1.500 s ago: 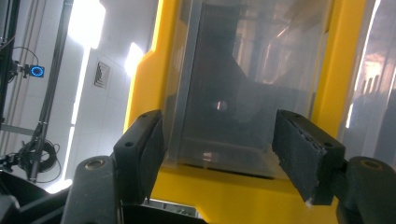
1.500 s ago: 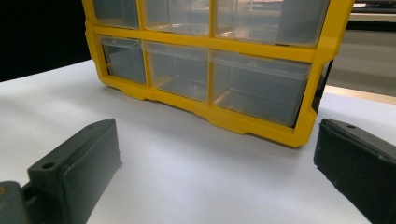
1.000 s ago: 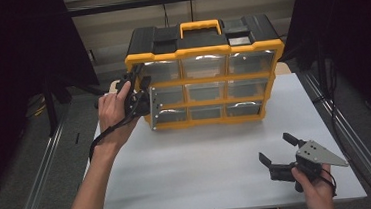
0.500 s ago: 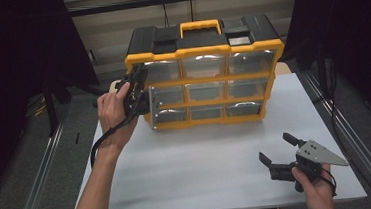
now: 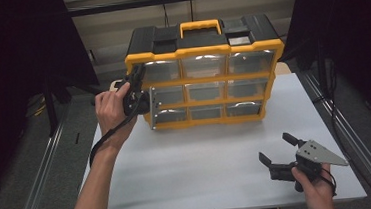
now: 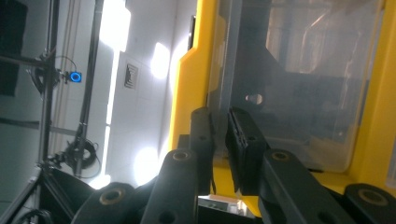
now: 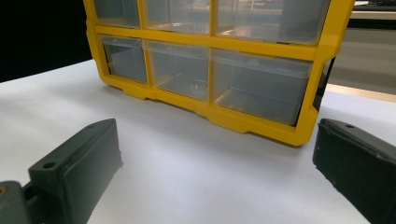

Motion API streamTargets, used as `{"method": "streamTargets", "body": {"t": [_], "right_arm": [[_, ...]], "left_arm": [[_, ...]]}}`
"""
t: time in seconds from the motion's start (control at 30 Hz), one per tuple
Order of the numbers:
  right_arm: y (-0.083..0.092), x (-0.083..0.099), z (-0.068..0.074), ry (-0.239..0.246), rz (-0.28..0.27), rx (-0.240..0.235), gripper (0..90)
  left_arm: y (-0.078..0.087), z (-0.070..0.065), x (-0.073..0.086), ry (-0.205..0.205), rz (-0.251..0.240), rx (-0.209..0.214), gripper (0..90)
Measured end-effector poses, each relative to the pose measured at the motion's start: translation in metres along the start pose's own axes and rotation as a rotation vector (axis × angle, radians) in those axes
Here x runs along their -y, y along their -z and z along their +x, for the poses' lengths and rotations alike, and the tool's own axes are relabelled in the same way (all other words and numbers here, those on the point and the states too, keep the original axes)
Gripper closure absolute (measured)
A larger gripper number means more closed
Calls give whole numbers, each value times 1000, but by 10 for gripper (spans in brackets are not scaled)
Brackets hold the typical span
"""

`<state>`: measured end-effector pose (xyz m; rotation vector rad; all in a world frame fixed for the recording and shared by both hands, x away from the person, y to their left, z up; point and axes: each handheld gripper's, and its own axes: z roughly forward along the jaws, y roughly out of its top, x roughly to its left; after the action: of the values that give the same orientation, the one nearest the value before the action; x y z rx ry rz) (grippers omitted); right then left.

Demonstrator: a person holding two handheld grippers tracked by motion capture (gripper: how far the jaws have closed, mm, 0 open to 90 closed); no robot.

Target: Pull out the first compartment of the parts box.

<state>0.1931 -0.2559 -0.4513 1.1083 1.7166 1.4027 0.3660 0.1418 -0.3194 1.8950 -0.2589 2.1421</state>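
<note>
The left tongs are being held nearly clenched against the yellow organizer, gripping nothing discernible; the right tongs are being held released above the white surface.

The left claw, jaws nearly closed, sits against a yellow organizer's clear drawer.

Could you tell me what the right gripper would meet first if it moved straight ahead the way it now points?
Probably the yellow drawer organizer, near its bottom row; bare white table lies before the open right gripper.
</note>
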Motion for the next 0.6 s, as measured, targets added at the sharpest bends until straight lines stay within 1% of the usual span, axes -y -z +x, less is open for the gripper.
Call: {"method": "streamTargets", "body": {"t": [0.03,0.07,0.1,0.13,0.17,0.2,0.37,0.4,0.43,0.47,0.5,0.57,0.6], "right_arm": [[0,0,0,0,0,0,4],[0,0,0,2,0,0,4],[0,0,0,0,0,0,4],[0,0,0,0,0,0,4],[0,0,0,1,-1,0,4],[0,0,0,4,1,-2,4],[0,0,0,-5,0,-4,4],[0,0,-1,0,0,-4,4],[1,0,-1,-2,0,-4,4],[1,0,-1,-2,0,-4,4],[1,0,-1,-5,2,-1,4],[1,0,-1,-6,2,1,4],[1,0,-1,-6,3,1,4]], "left_arm": [[0,-1,0,5,8,-2,814],[0,-2,-1,-7,18,-7,815],[0,-1,-1,-15,12,-12,816],[0,-2,-2,-12,12,-14,816],[0,-2,-1,11,12,-11,815],[0,-3,-1,19,8,-16,814],[2,-5,0,10,7,-35,817],[2,-5,0,9,1,-31,819],[2,-5,0,11,1,-33,827],[3,-5,0,28,-3,-32,827],[4,-5,-1,21,-5,-36,837],[7,-5,-1,41,-11,-44,842],[8,-2,-1,19,-1,-78,875]]}}
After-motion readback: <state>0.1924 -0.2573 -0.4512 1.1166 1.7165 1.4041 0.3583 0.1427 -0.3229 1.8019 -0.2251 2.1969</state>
